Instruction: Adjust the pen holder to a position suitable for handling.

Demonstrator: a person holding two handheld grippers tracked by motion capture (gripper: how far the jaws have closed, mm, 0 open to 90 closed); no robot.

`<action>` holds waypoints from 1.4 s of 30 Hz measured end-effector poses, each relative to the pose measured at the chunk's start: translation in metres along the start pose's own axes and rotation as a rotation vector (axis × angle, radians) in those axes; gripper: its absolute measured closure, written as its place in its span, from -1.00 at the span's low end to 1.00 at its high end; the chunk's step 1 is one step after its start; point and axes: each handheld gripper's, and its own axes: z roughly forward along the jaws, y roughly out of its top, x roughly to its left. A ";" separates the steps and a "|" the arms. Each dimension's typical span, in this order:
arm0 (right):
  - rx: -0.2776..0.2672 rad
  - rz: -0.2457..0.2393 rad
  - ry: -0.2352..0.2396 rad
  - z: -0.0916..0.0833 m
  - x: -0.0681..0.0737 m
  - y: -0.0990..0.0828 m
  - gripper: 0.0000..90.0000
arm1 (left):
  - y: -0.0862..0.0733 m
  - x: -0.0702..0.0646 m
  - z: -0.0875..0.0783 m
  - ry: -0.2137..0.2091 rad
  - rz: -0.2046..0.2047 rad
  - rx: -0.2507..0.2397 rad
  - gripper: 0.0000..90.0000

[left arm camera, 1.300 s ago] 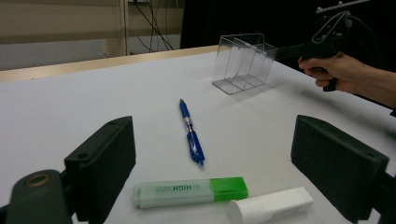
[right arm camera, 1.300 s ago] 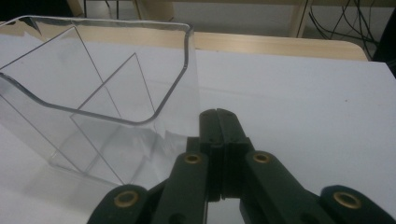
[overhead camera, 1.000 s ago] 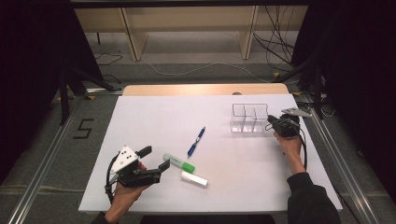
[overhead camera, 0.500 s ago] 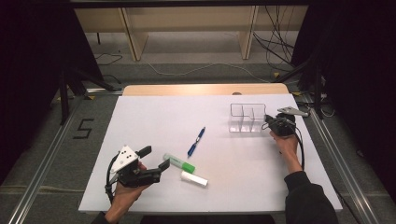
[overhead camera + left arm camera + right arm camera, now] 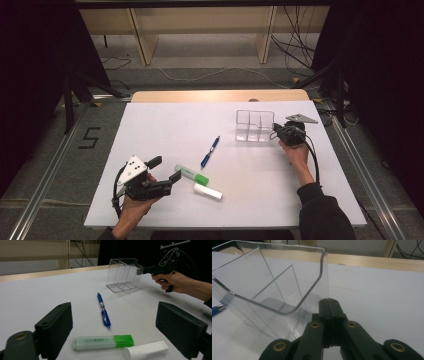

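High view: the right tongs (image 5: 276, 133), pressed together, touch the right end wall of the clear organizer (image 5: 255, 126) far right on the worktop (image 5: 165, 120); both now sit slightly further left. Left gripper view: the left tongs (image 5: 120, 327) stand spread, the highlighter (image 5: 103, 342) lying crosswise between them.

Right gripper (image 5: 274, 133), jaws closed together against the near right corner of the clear divided organizer (image 5: 255, 126), has shifted leftward across the table (image 5: 165, 120) compared with a second ago. The organizer has moved with it: earlier it sat slightly further right, now it lies a little further left and closer to the blue pen (image 5: 210, 151). The right hand (image 5: 295, 150) and forearm have followed the same small leftward drift
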 end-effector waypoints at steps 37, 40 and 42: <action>0.000 -0.039 0.040 0.020 0.025 0.009 1.00 | 0.000 0.000 0.000 -0.001 0.008 0.007 -0.70; -0.004 -0.046 0.043 0.021 0.026 0.009 1.00 | 0.000 0.000 0.000 0.001 0.004 0.003 -0.70; -0.005 -0.047 0.044 0.022 0.026 0.009 1.00 | 0.000 0.000 -0.001 0.000 0.009 0.008 -0.70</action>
